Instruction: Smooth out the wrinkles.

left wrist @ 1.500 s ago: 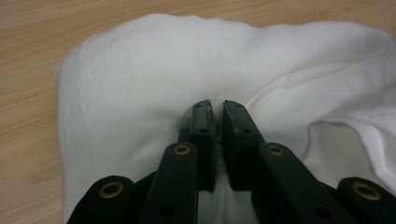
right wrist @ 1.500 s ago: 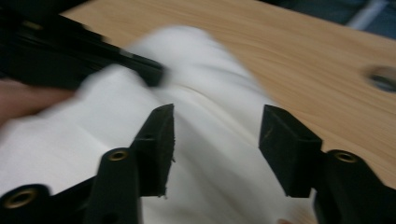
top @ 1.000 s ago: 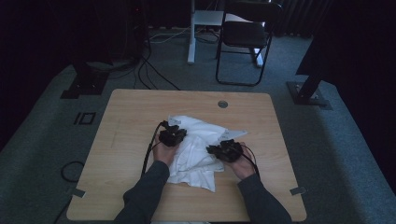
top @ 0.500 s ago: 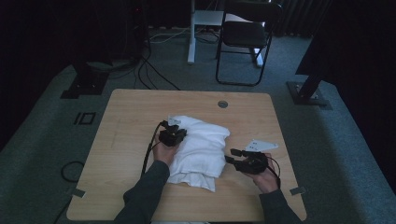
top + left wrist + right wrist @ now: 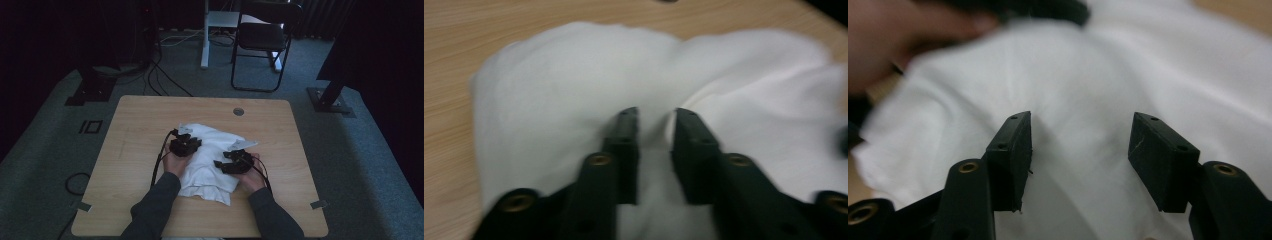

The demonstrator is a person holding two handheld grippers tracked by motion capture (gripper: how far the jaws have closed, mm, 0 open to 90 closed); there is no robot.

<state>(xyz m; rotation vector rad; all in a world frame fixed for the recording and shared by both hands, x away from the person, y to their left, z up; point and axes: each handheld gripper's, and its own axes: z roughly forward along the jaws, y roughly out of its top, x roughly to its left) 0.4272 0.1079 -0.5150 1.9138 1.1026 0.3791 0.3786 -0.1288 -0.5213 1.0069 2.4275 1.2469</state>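
1. Since half a second ago, the right gripper [image 5: 223, 162] has swung from the bare table [image 5: 135, 125] at the right back onto the white cloth [image 5: 212, 150], its jaws just opening, spread over the fabric without pinching.
2. The cloth lies crumpled mid-table.
3. The left gripper [image 5: 192, 143], near its far-left part, has been opening; a fold rises between its jaws, unpressed.
4. Folding well probably means pinching edges, not the bulk.

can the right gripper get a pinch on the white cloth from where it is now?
Probably yes: the right gripper hangs over the white cloth, jaws apart after just opening, only cloth between them.
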